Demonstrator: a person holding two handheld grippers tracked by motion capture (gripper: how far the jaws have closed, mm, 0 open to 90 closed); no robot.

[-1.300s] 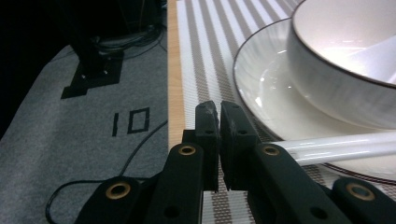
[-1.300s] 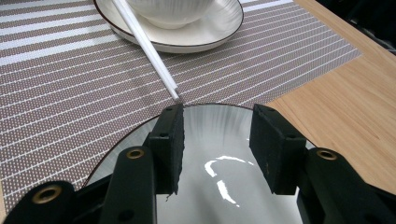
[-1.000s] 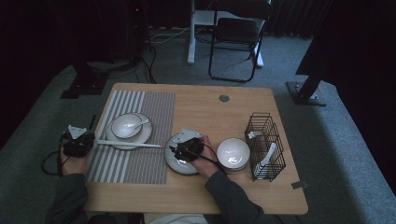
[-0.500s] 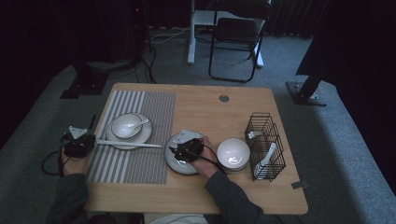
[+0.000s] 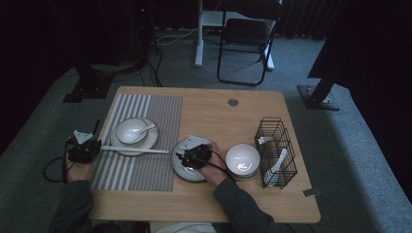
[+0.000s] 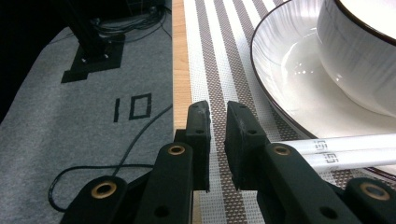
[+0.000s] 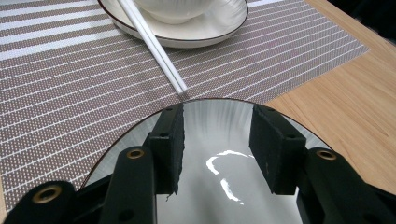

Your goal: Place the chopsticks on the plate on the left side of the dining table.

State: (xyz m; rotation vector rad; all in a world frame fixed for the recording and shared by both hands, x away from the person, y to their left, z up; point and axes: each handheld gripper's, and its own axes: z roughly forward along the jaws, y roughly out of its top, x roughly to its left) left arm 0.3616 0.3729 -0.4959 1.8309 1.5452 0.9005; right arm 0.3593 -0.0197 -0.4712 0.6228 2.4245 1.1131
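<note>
A pair of white chopsticks (image 5: 131, 150) (image 6: 350, 151) lies across the near rim of a saucer (image 5: 148, 141) that holds a white bowl (image 5: 132, 131) with a spoon in it. My left gripper (image 5: 98, 147) (image 6: 217, 121) rests at the left edge of the striped placemat (image 5: 145, 174). Its jaws have just been opening; a narrow gap shows mat between them, and the chopstick ends lie beside the right jaw. My right gripper (image 5: 180, 157) (image 7: 217, 140) hovers open over a white plate (image 5: 187, 173) (image 7: 219, 186), with nothing between its jaws. The chopstick tips (image 7: 180, 86) end just beyond that plate.
An empty white bowl (image 5: 242, 159) sits right of the plate. A black wire basket (image 5: 277, 150) with white utensils stands at the table's right. A black folding chair (image 5: 245, 34) is on the floor beyond the table.
</note>
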